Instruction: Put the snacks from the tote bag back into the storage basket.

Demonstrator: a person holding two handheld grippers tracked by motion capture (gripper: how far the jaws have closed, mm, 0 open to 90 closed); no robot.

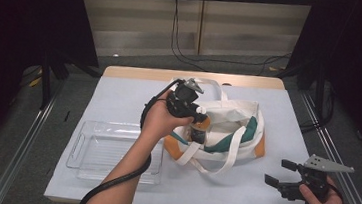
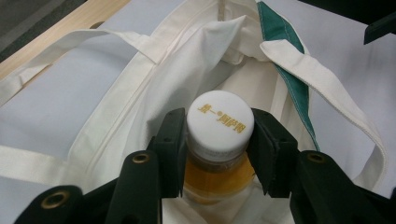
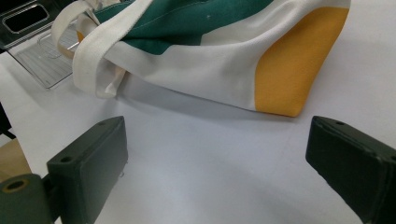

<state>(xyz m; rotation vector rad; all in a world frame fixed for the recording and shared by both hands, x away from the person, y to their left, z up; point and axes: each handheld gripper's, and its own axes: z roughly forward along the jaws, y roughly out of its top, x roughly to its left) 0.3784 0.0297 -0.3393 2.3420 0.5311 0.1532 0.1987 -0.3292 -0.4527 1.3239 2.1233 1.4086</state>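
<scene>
The left gripper (image 2: 219, 156) clamps an upright amber bottle's white cap (image 2: 220, 120), gold-lettered and pointing up, inside the cream-green-orange canvas tote (image 1: 236, 130); the right gripper (image 1: 282, 174), at 4 o'clock, gapes.

Table (image 1: 120, 83) with pale cover – canvas tote bag (image 1: 237, 118) lying centre, clear plastic tray (image 1: 114, 151) just left.

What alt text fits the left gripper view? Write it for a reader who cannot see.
The left gripper has its black jaws shut on a white-capped bottle of amber liquid, held in the mouth of a cream canvas tote bag with green trim on a pale table.
</scene>
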